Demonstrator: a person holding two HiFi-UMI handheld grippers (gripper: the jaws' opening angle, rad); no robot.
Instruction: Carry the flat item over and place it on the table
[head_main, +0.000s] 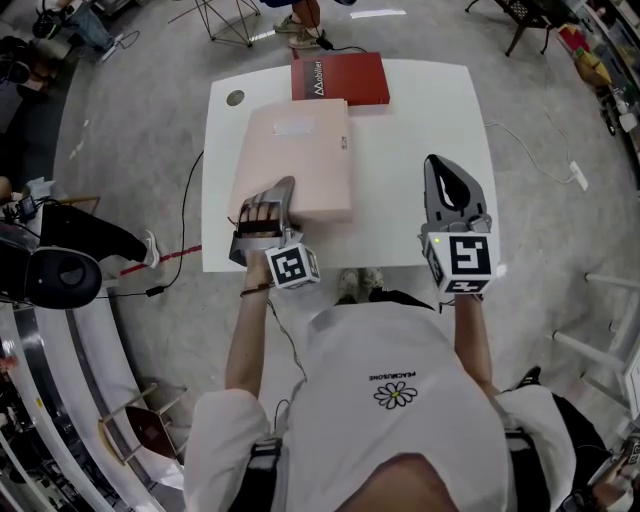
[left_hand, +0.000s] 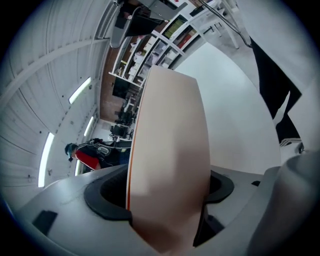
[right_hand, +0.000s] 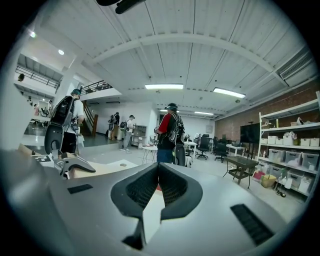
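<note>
A flat pale pink box (head_main: 300, 160) lies on the white table (head_main: 430, 110), left of the middle. Its near left corner sits between the jaws of my left gripper (head_main: 268, 205). In the left gripper view the box (left_hand: 170, 145) fills the space between the two black pads, and a thin dark gap shows beside the left pad (left_hand: 107, 192), so my left gripper (left_hand: 165, 197) stands open around the box. My right gripper (head_main: 447, 178) hovers over the table's right part, well clear of the box. In its own view my right gripper (right_hand: 159, 167) is shut on nothing.
A red box (head_main: 340, 78) lies at the table's far edge, touching the pink box's far end. A round cable hole (head_main: 235, 98) is in the far left corner. A black machine (head_main: 50, 270) and cables are on the floor at left. Several people stand far off.
</note>
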